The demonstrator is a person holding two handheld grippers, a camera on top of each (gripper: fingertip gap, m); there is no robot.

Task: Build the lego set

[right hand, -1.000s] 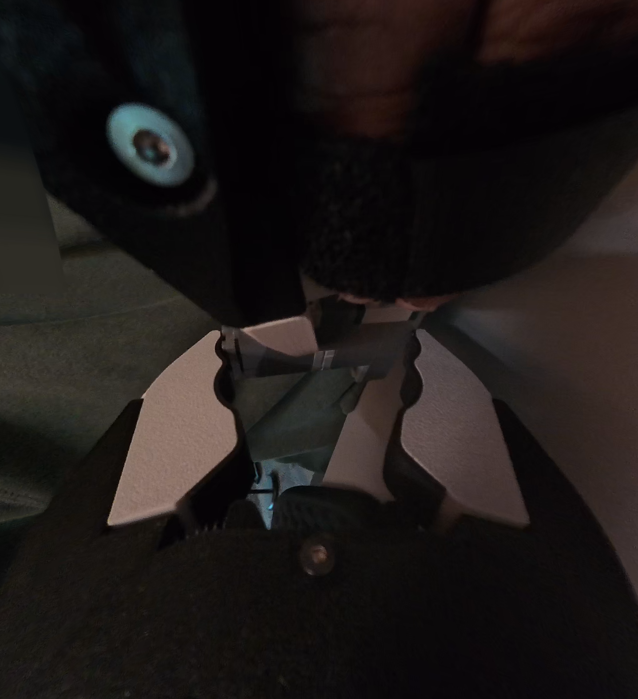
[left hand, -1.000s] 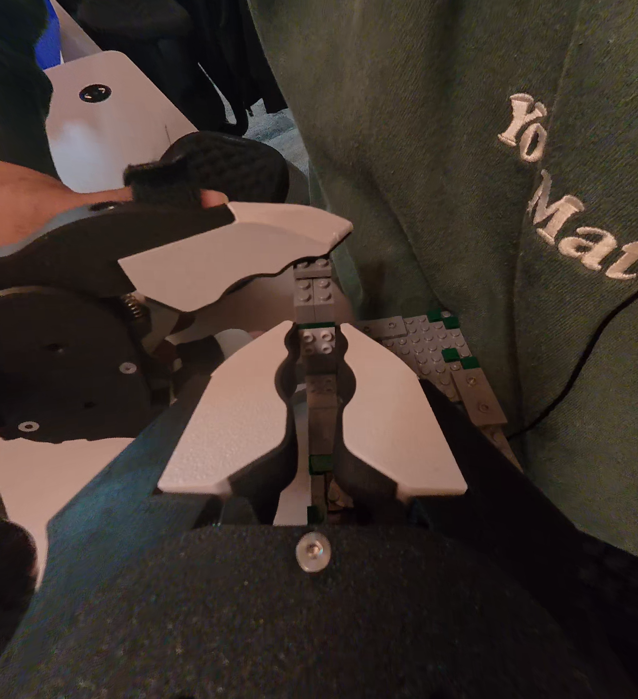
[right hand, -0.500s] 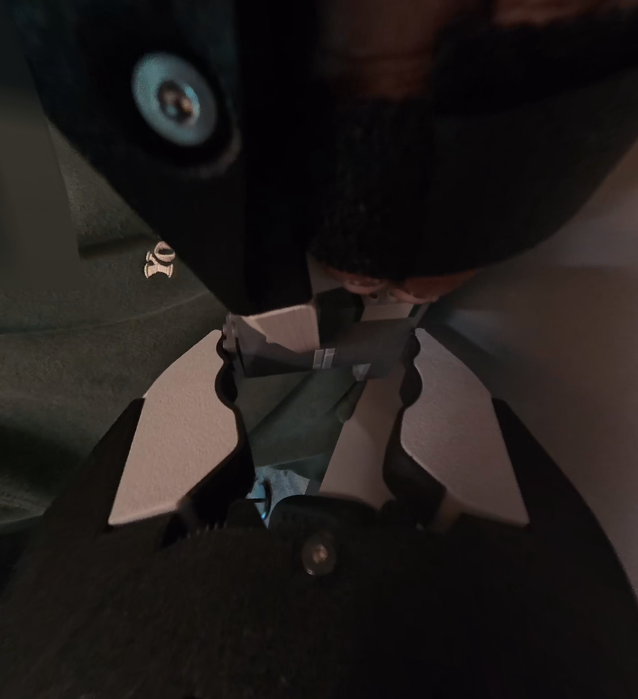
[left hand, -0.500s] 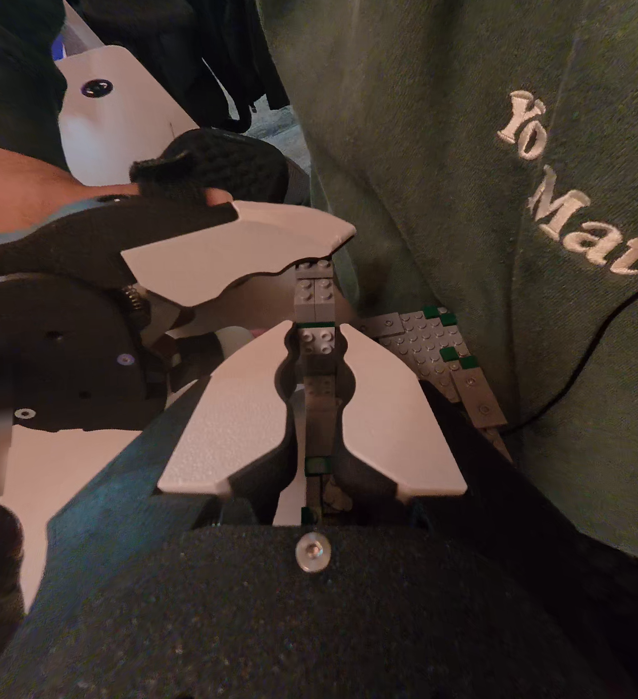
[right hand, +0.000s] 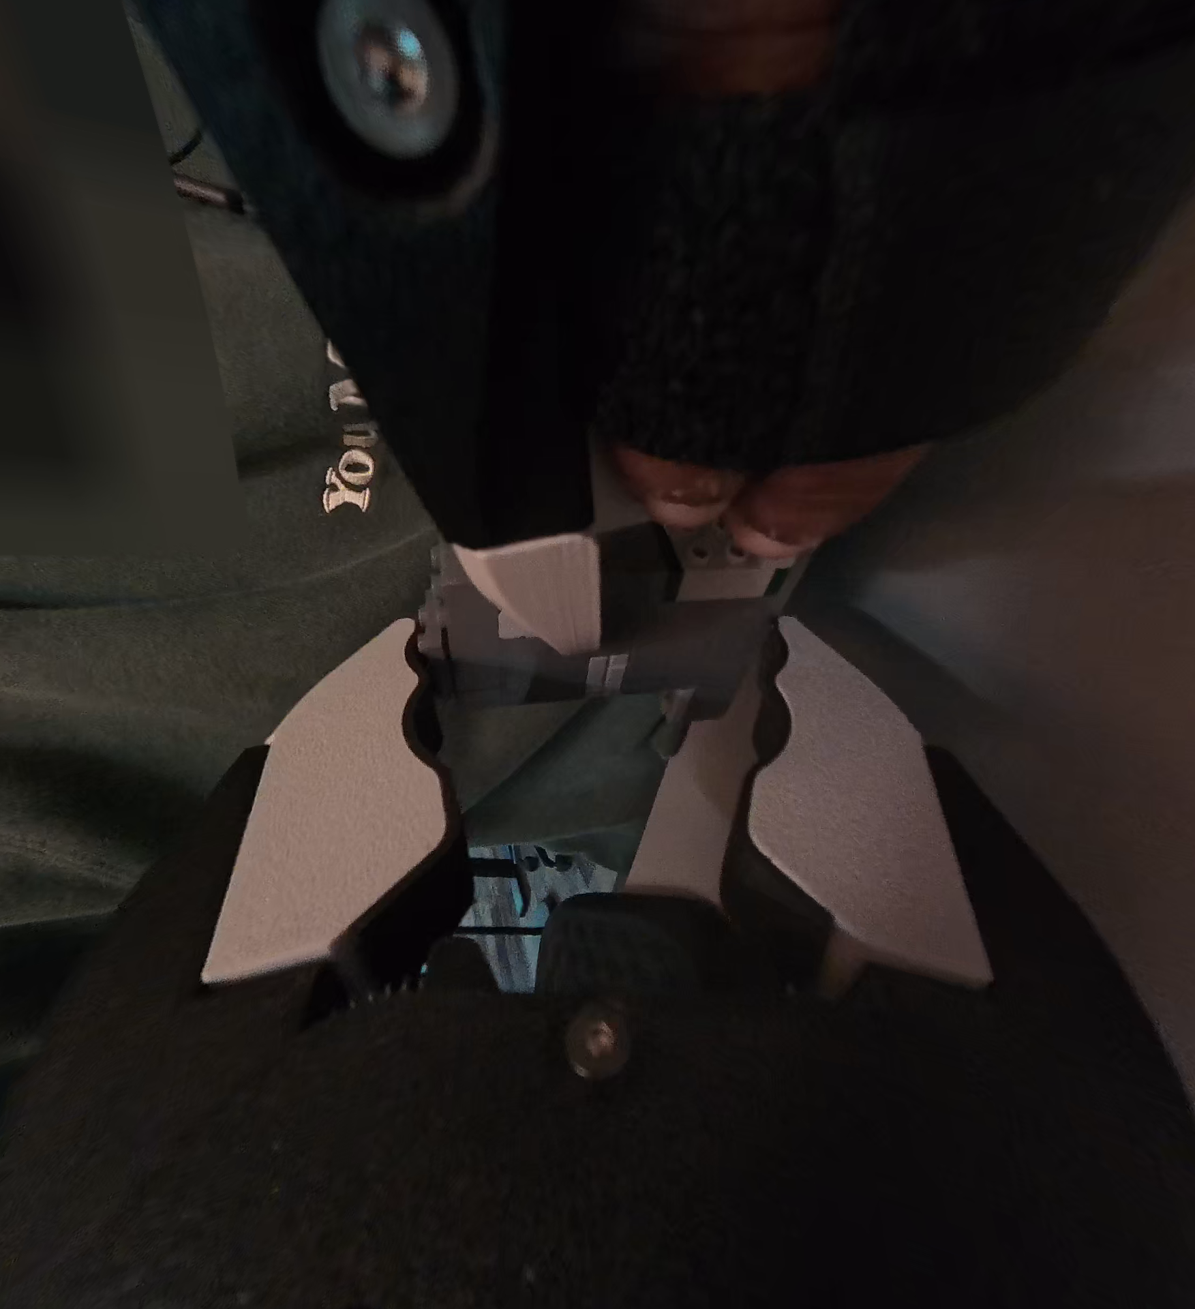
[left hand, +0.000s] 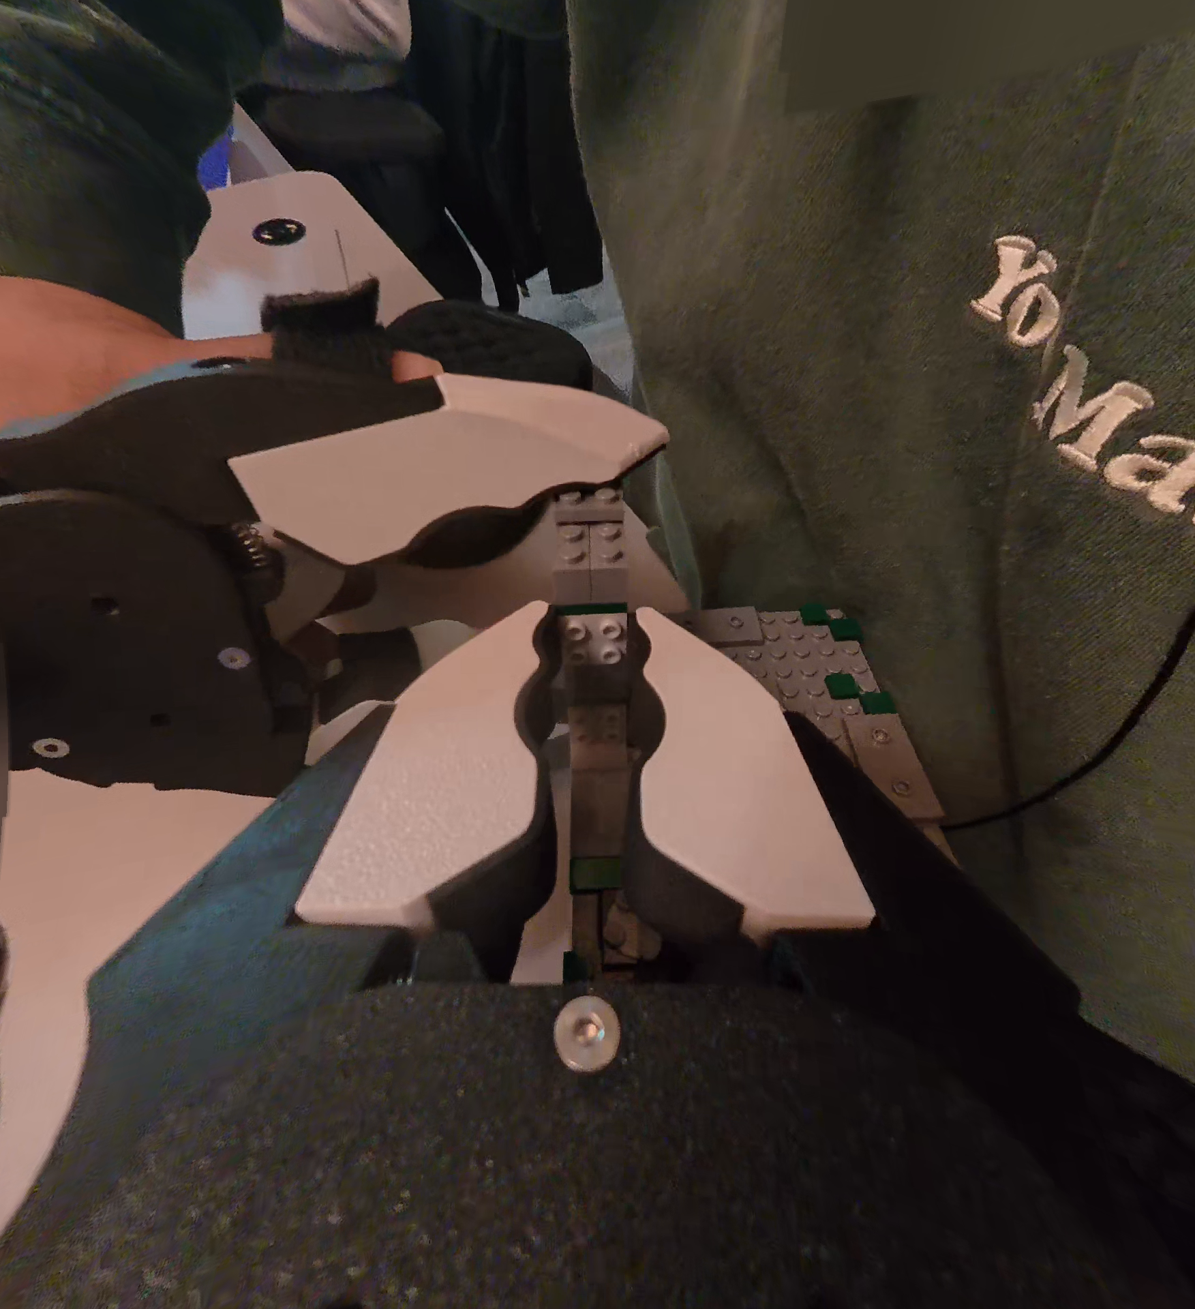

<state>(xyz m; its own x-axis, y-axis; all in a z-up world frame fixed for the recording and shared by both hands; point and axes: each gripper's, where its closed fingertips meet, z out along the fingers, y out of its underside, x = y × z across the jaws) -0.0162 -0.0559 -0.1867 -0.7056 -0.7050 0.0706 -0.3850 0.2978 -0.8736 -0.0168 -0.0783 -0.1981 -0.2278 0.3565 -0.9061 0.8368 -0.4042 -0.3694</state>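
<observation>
Against a green sweatshirt, the left claw clamps the grey lego column lengthwise, its far end gripped crosswise by the right claw.

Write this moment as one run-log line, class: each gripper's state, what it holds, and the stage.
left gripper: shut on grey lego strip | right gripper: shut on same strip, far end | stage: joint hold

Landmark: narrow grey lego strip with green bits. It sits between the fingers of the left gripper, sticking out past their tips. Right gripper reaches in from the strip's left, fingers on its far end. Studded grey lego baseplate lies right of the strip, against the person's green sweatshirt.
</observation>
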